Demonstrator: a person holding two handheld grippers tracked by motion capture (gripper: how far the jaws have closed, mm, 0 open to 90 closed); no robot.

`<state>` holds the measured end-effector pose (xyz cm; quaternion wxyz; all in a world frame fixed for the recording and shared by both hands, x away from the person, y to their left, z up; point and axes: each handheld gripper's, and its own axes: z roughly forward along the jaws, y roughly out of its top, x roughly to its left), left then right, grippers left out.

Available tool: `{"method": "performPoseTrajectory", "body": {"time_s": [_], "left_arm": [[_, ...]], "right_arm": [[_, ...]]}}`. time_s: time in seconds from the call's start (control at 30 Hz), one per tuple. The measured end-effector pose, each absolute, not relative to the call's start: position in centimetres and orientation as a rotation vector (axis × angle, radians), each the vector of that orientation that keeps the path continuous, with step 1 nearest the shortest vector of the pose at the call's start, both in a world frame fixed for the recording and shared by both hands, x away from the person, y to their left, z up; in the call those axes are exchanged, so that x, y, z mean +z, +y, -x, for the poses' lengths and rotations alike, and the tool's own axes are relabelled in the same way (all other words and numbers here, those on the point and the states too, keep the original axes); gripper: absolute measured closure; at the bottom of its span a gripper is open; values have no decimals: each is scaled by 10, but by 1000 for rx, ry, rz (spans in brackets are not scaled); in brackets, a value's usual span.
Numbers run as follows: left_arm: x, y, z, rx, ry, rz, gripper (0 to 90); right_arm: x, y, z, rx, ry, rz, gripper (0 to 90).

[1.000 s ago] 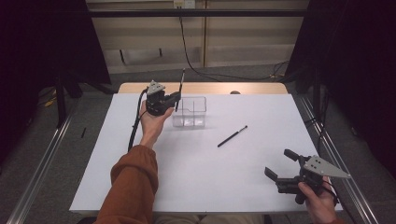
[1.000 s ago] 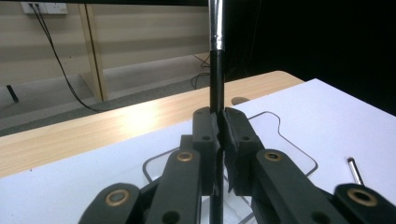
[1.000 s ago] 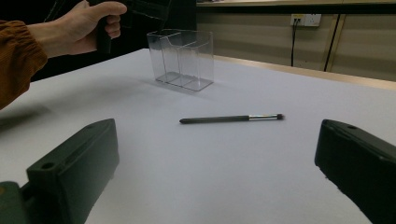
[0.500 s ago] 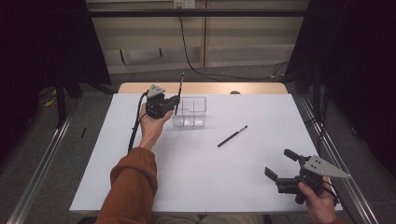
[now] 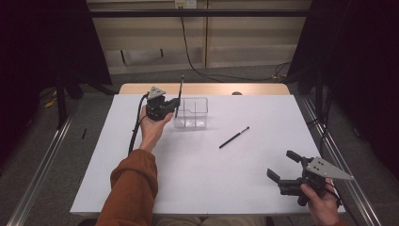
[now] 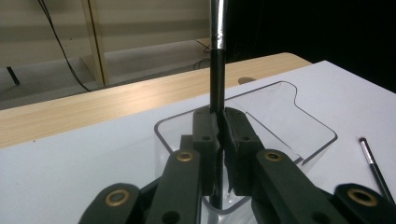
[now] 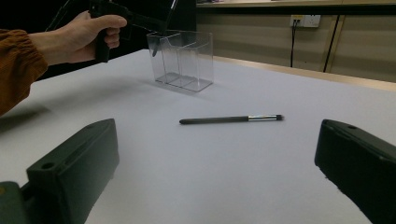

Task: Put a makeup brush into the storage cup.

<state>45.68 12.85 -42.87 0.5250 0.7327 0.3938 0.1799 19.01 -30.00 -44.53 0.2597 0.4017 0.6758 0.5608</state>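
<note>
High view, table: second makeup brush lies loose on white sheet, well apart from clear organizer.
Organizer: upright makeup brush lowered into its left end compartment.
Left gripper: clamped on that brush.
Right gripper: jaws wide, empty.

— What sort of place is this looking like?
— A recording lab is showing here: black curtains are hanging on both sides, a white sheet is covering a wooden table, metal rails are running along the grey floor, and a cable is trailing from a wall socket.
</note>
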Motion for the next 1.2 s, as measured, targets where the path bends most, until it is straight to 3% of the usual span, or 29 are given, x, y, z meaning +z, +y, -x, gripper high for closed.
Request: {"method": "performPoseTrajectory", "body": {"time_s": [0.73,0.97,1.2], "left_arm": [[-429,127,-456,424,954,-1782,833],[-428,127,-455,421,955,-1774,764],[-424,129,-453,441,964,-1752,630]], "right_arm": [[-445,-300,-190,1517,1837,-1083,0],[-445,-299,-190,1524,1830,-1090,0],[-445,-300,-190,1524,1830,-1089,0]]}}
